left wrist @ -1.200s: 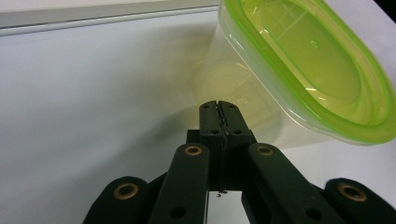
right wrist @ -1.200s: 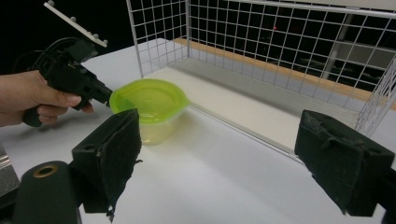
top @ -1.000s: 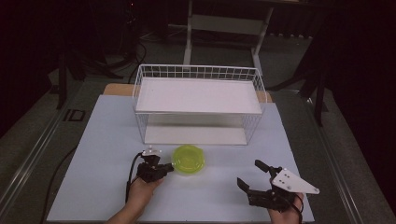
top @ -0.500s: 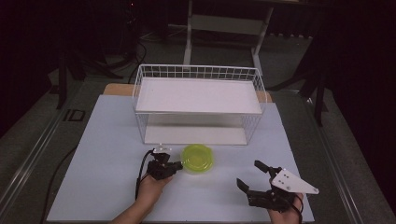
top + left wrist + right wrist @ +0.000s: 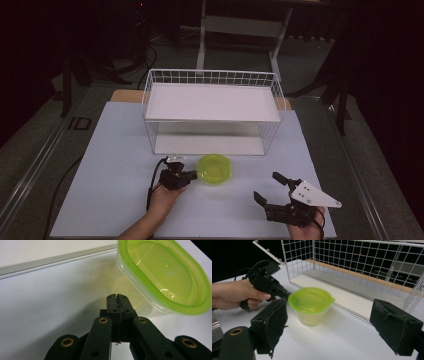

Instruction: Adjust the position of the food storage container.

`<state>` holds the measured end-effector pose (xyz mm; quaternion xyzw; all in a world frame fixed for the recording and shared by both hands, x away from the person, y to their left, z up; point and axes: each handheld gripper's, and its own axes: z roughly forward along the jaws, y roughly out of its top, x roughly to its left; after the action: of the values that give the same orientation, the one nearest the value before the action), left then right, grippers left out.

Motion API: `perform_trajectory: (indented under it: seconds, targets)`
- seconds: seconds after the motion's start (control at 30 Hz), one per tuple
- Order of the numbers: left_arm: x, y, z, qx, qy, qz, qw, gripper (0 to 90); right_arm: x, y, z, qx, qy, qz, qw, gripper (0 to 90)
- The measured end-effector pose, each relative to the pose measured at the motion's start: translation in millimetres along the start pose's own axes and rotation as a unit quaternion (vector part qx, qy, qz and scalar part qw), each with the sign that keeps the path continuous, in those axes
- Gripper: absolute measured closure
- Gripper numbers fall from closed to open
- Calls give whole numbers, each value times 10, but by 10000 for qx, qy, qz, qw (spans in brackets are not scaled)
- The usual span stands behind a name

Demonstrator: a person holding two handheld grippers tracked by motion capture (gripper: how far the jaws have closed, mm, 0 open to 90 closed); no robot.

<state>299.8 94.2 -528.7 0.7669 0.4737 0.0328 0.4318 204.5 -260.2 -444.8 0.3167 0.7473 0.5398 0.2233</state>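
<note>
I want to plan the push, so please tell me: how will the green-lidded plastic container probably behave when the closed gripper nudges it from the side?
The container looks thin, clear and apparently empty, so it is probably light and should slide easily on the smooth table. It is low and wide, so tipping seems unlikely. The closed left gripper gives a narrow contact, so it may turn aside.

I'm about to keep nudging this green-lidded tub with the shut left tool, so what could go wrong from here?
1. The left tool is shut, beside the tub, not gripping it; a push may tip or spin it.
2. The wire rack stands just behind, so the tub could jam against its base.
3. The right tool is open and apart, so it can't steady anything.
</note>
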Motion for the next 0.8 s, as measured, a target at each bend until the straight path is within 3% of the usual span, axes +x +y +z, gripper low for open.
perform_trajectory:
  seconds: [0.17,0.27,0.3,0.33,0.43,0.47,0.63,0.7,0.77,0.8]
  targets:
    - [11,-32,-196,-161,67,71,9998,867,8,1,9,17,13,-20,10000,145]
    - [5,-72,-342,-268,114,239,9993,761,12,1,11,32,25,-25,10000,145]
    - [-12,-105,-437,-328,151,411,9985,693,16,0,13,49,41,-17,10000,145]
    - [-12,-105,-437,-328,151,411,9985,634,18,-1,17,67,42,-23,10000,145]
    - [-52,-159,-569,-413,197,657,9968,601,24,-5,26,79,60,-17,9999,144]
    - [-78,-193,-644,-465,160,762,9959,535,30,-4,34,89,66,-27,9999,145]
    - [-121,-237,-752,-493,153,853,9950,442,38,-6,53,116,92,-34,9999,144]
    - [-133,-258,-799,-497,-14,935,9944,328,43,-10,61,154,120,-26,9998,144]
    - [-159,-266,-826,-500,-21,929,9944,114,55,-12,75,186,128,-41,9997,144]
    - [-166,-270,-851,-504,-213,896,9945,76,59,-13,78,189,122,-56,9997,144]
